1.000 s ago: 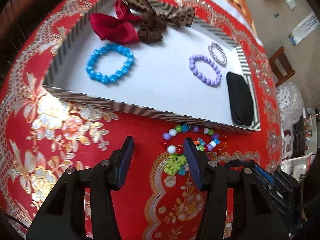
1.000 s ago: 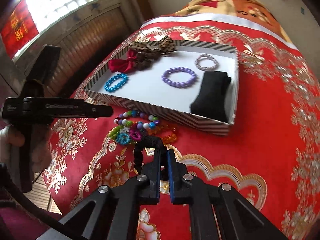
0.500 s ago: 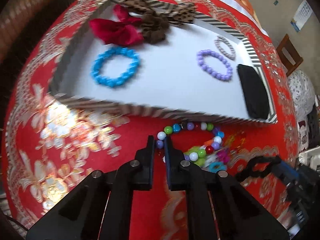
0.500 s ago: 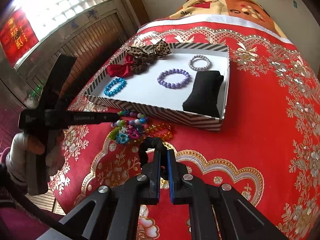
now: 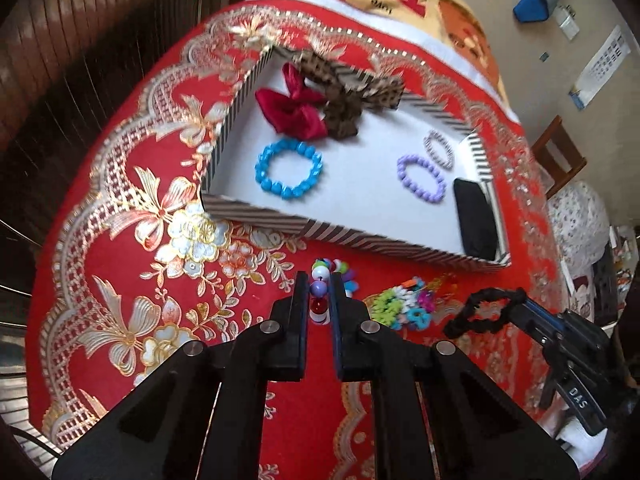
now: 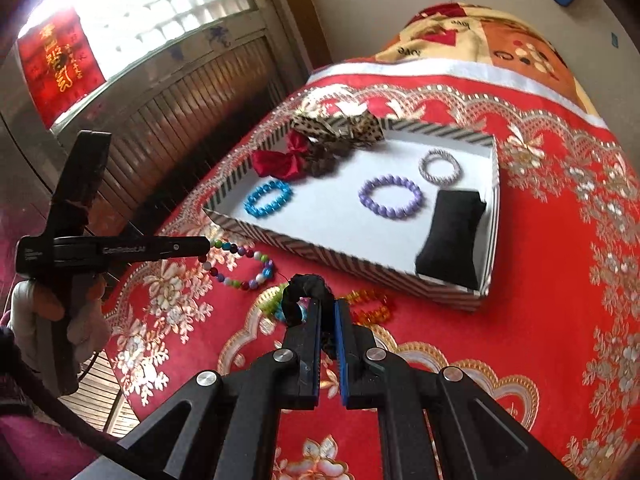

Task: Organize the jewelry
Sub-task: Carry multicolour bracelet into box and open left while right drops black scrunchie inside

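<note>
Left gripper (image 5: 320,292): I have its jaws clamped on the multicoloured bead bracelet (image 6: 240,264). In the left wrist view a purple bead and a red bead sit between the two pads. I grip it at one point only, so the loop hangs free and does not catch the cloth.

Right gripper (image 6: 328,312): its jaws are together on the black scrunchie (image 6: 304,292), which stands up as a loop over the tips. The soft fabric squeezes flat, I think this is why the jaws look nearly closed.

Tray (image 6: 360,256): the striped box lies at 12 o'clock from both grippers. It already keeps the blue bracelet (image 6: 268,198), the purple bracelet (image 6: 390,196), the silver bracelet (image 6: 440,166), the red bow (image 6: 280,162), the leopard bow (image 6: 340,130) and a black cushion (image 6: 452,236). The white middle is free, I judge this is the place for my two pieces.

Left on the red cloth (image 6: 540,280): a green and pink trinket (image 5: 404,306) and an orange bead piece (image 6: 368,308), between my grippers and the tray wall.

Change: one second ago the left jaws stood wide apart above the beads; now they are closed on them. The bracelet lay against the tray wall then, now it hangs from the jaws. The tray also looks farther in both views. The right grip is the same.
</note>
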`<state>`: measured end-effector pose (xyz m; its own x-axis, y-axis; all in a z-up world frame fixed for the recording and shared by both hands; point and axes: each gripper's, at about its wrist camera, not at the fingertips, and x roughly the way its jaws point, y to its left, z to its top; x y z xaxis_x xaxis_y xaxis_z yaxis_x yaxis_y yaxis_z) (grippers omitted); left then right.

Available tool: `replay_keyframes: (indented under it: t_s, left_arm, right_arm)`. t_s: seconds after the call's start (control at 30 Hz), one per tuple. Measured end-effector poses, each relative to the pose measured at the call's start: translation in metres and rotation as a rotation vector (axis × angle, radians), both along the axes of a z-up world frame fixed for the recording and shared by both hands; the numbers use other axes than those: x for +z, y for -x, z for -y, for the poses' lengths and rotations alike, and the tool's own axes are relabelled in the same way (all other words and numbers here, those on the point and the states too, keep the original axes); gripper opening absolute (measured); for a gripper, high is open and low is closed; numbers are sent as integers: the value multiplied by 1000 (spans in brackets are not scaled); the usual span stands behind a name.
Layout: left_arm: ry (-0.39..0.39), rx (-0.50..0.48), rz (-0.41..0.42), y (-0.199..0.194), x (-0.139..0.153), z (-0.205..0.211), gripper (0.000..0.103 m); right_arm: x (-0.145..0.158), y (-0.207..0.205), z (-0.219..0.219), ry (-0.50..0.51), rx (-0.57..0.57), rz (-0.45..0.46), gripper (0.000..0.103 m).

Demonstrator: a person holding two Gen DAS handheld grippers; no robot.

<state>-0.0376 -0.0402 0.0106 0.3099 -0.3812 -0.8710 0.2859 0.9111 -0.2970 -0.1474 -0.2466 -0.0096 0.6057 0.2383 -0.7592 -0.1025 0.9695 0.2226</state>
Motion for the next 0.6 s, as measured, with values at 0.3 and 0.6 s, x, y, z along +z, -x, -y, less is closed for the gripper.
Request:
replay_keyframes:
  t_s: [0.3, 0.6]
  left_arm:
    - [24, 6, 60, -3, 35, -6, 8]
    - [28, -8, 115, -16, 57, 3, 8]
  right_arm:
    - [18, -7, -6, -1, -12, 45, 6]
    - [33, -18, -3, 5, -40, 76, 6]
